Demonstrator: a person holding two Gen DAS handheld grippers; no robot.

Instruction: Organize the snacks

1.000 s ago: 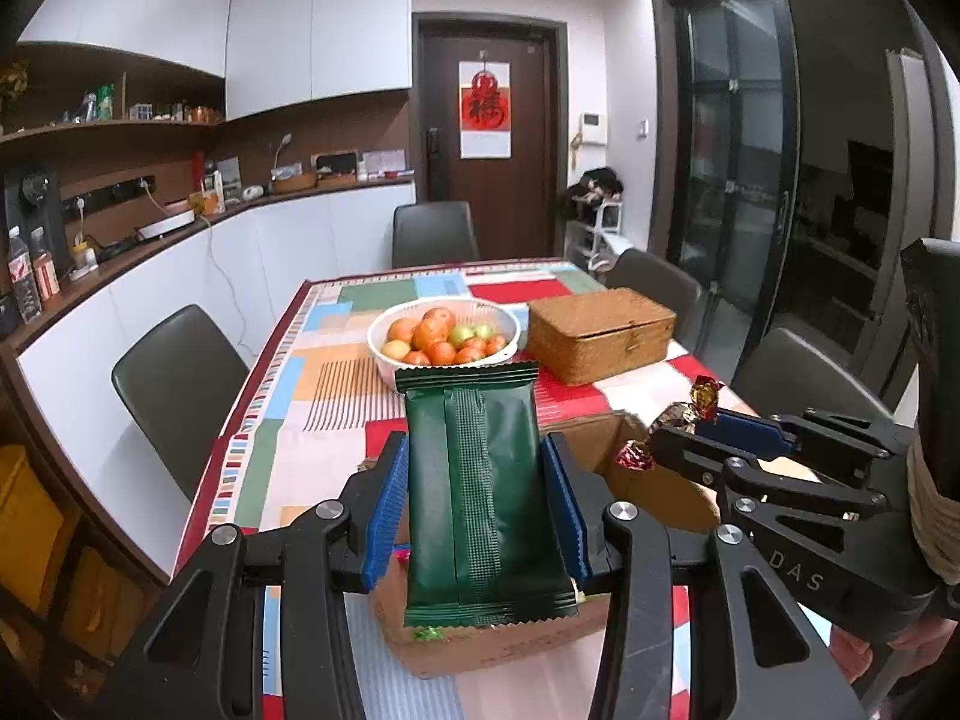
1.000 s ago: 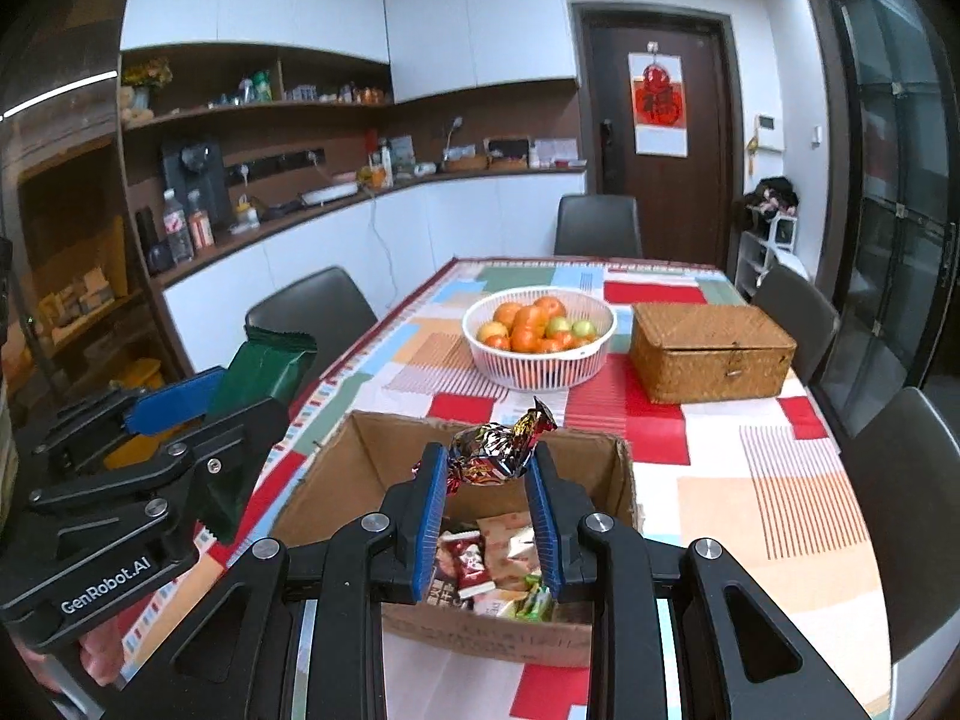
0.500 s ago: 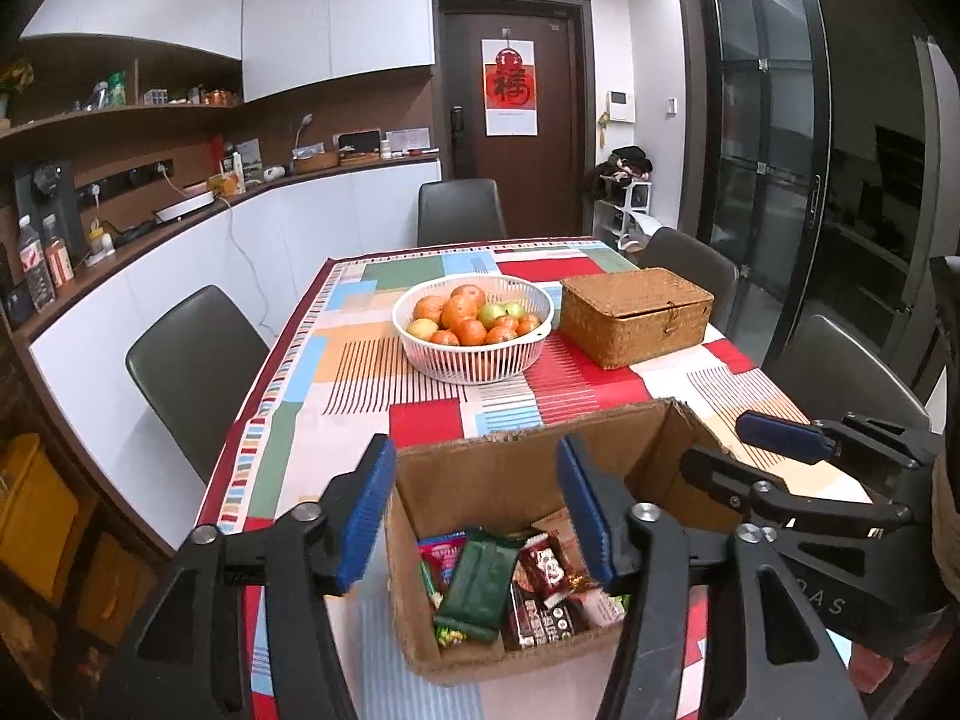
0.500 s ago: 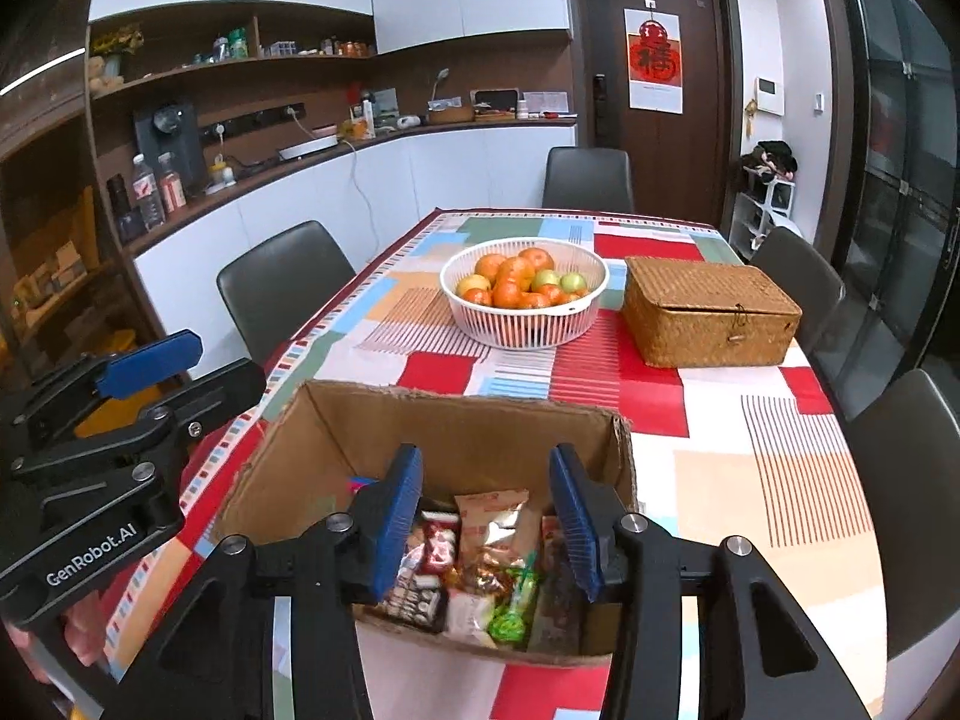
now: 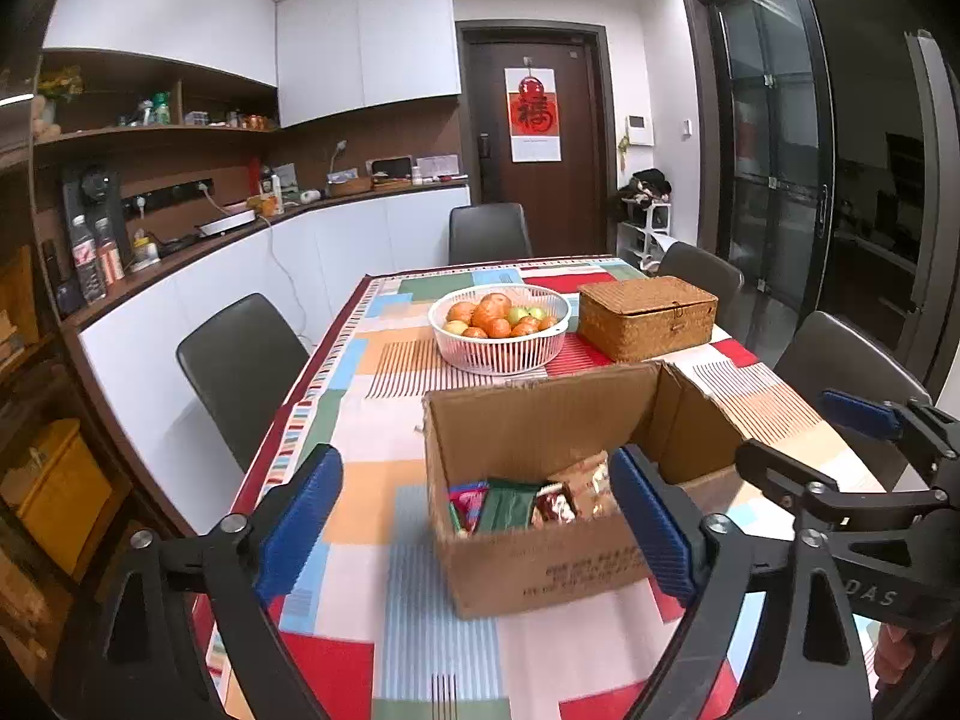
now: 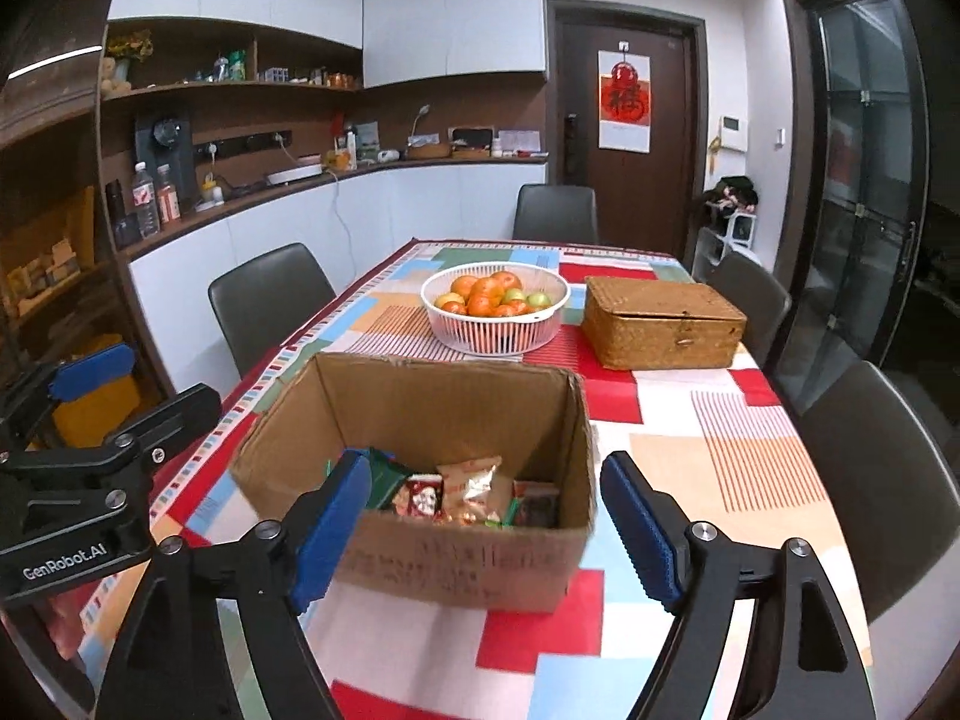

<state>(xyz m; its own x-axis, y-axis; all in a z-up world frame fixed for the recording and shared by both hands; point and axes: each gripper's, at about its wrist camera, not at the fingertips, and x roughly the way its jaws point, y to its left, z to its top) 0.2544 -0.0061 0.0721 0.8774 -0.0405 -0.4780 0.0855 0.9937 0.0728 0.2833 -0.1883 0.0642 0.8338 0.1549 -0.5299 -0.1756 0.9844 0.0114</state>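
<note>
An open cardboard box [image 5: 540,564] [image 6: 456,558] stands on the patchwork tablecloth, near the table's front end. Several wrapped snacks lie inside it, among them a green packet [image 5: 507,507] [image 6: 384,480] and a gold-and-red candy bag [image 6: 471,483]. My left gripper [image 5: 477,525] is open and empty, held back from the box with its jaws spread wide. My right gripper [image 6: 480,531] is open and empty too, held in front of the box. Each gripper shows at the edge of the other's view.
A white basket of oranges and apples [image 5: 498,324] [image 6: 495,303] and a closed wicker box [image 5: 648,315] [image 6: 663,321] stand further back on the table [image 5: 372,372]. Dark chairs [image 5: 240,360] [image 6: 870,480] line both sides. A counter [image 5: 252,228] runs along the left wall.
One second ago the left gripper held the green packet and the right a wrapped candy; both let go into the box. Both grippers have opened wide and drawn back from it.
</note>
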